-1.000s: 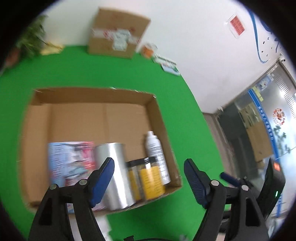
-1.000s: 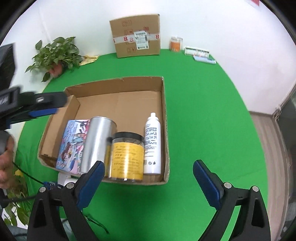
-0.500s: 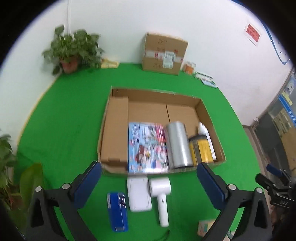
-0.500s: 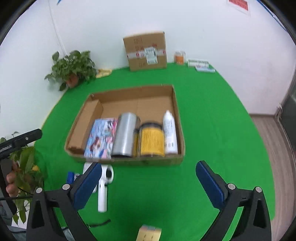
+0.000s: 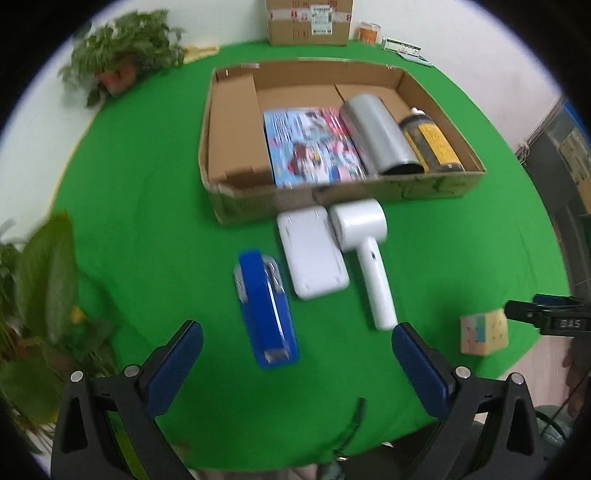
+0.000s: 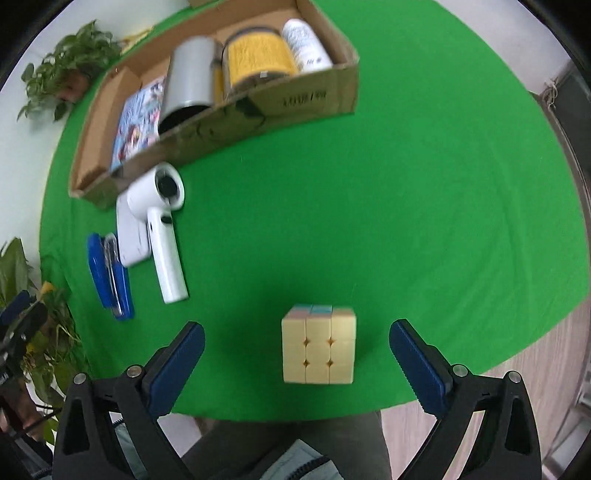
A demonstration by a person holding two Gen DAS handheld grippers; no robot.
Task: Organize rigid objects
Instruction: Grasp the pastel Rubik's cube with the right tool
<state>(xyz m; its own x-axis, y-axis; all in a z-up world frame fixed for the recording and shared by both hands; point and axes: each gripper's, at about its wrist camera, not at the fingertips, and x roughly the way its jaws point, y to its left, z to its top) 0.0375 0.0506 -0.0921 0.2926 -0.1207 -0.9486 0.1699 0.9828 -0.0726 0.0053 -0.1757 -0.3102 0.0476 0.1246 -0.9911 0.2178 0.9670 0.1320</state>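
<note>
An open cardboard box (image 5: 406, 190) holds a picture book (image 5: 310, 147), a silver can (image 5: 376, 133), a yellow jar (image 5: 432, 142) and a white spray bottle (image 6: 306, 44). In front of it on the green cloth lie a blue stapler (image 5: 266, 302), a flat white case (image 5: 312, 254) and a white handheld device (image 5: 364, 240). My left gripper (image 5: 295, 336) hangs open just above the stapler's near end, holding nothing. A pastel puzzle cube (image 6: 319, 347) sits between the wide-open fingers of my right gripper (image 6: 296, 330), with neither pad touching it.
Potted plants (image 5: 122, 55) stand at the back left and beside the table's left edge (image 5: 40, 280). A taped carton (image 5: 308, 22) and small packets sit by the far wall. The round table's near edge runs just under both grippers, with a person's legs (image 6: 295, 443) below.
Both grippers drew back from the box toward the near table edge and tipped downward. The left jaws widened. The stapler, white items and cube came into view.
</note>
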